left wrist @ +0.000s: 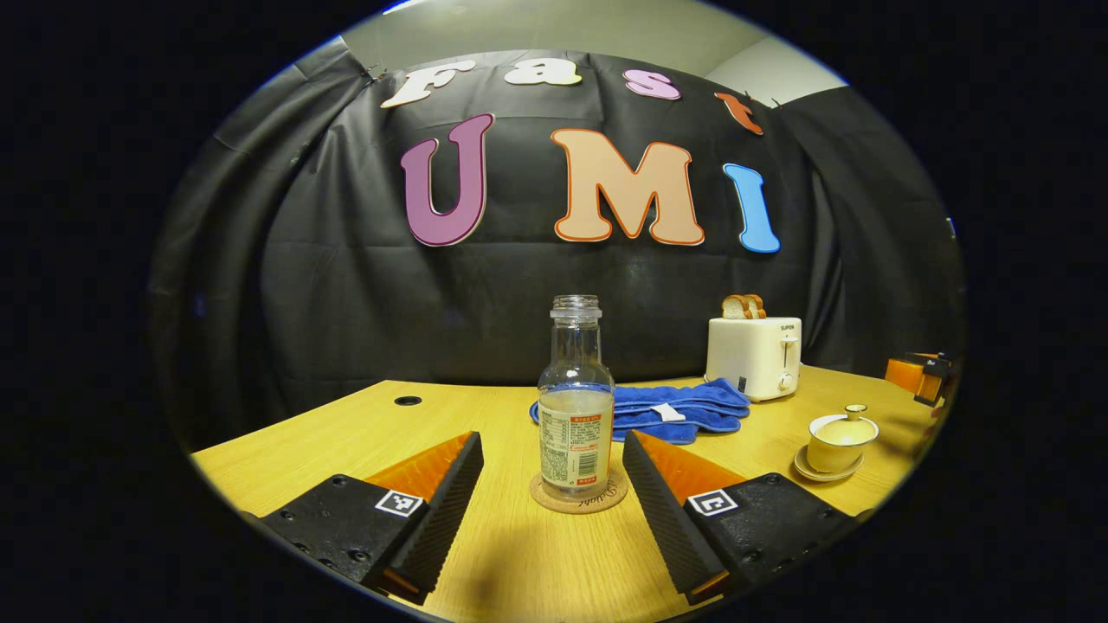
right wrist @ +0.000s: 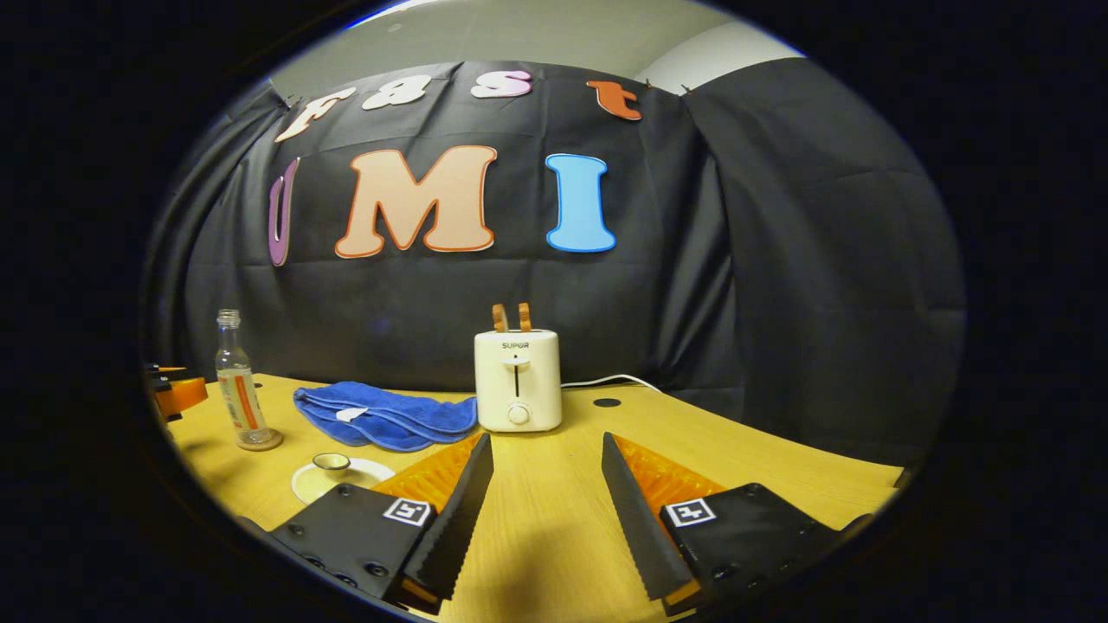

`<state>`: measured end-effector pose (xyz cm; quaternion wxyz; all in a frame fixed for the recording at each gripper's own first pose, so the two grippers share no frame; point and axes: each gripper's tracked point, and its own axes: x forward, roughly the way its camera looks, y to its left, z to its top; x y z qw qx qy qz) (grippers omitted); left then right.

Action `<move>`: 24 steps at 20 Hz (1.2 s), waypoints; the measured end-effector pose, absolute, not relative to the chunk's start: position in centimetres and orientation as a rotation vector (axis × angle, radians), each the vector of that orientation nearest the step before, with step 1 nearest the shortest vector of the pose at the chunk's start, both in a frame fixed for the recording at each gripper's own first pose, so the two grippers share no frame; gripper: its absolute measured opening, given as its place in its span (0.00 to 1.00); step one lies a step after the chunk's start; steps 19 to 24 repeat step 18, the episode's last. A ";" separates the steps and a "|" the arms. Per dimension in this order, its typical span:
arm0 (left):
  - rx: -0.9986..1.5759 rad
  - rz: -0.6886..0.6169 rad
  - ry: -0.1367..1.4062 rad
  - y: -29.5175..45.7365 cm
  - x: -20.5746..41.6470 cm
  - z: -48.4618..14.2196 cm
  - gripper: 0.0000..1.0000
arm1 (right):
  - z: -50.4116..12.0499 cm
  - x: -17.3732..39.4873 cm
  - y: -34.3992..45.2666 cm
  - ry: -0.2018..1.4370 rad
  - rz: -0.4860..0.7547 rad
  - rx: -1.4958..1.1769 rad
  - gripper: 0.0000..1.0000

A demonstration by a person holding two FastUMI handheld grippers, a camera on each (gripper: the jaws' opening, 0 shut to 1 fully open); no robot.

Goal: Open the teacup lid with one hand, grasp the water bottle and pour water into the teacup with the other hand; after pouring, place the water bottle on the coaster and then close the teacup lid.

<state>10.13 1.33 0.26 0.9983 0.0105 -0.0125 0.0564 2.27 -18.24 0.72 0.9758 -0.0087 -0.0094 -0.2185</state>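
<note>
The clear water bottle [left wrist: 576, 415], uncapped and roughly half full, stands upright on a round cork coaster [left wrist: 578, 502]. My left gripper [left wrist: 552, 437] is open just in front of it, one finger on each side, not touching. The cream teacup [left wrist: 840, 439] sits on its saucer to the right with its lid on. In the right gripper view, my right gripper [right wrist: 545, 437] is open above bare table. The teacup's lid [right wrist: 332, 465] peeks out beside its left finger, partly hidden. The bottle [right wrist: 238, 385] stands far left.
A white toaster [left wrist: 755, 356] with bread slices stands at the back, and a folded blue towel [left wrist: 679, 408] lies beside it. The right gripper [left wrist: 922, 376] shows at the right edge, the left gripper [right wrist: 173, 389] at the left edge. The wooden table [right wrist: 762, 459] ends near the cloth wall.
</note>
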 end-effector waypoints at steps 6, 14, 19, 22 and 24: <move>0.022 0.181 -0.024 2.5 9.8 0.2 0.95 | 0.8 1.8 -18.8 -0.019 -0.470 -0.019 0.78; 0.021 0.200 -0.024 2.9 9.5 0.1 0.95 | 0.9 1.3 -19.3 -0.020 -0.499 -0.020 0.82; 0.021 0.201 -0.024 2.9 9.4 0.1 0.95 | 0.8 1.2 -19.3 -0.020 -0.502 -0.020 0.78; 0.021 0.201 -0.024 2.9 9.4 0.1 0.95 | 0.8 1.2 -19.3 -0.020 -0.502 -0.020 0.78; 0.021 0.201 -0.024 2.9 9.4 0.1 0.95 | 0.8 1.2 -19.3 -0.020 -0.502 -0.020 0.78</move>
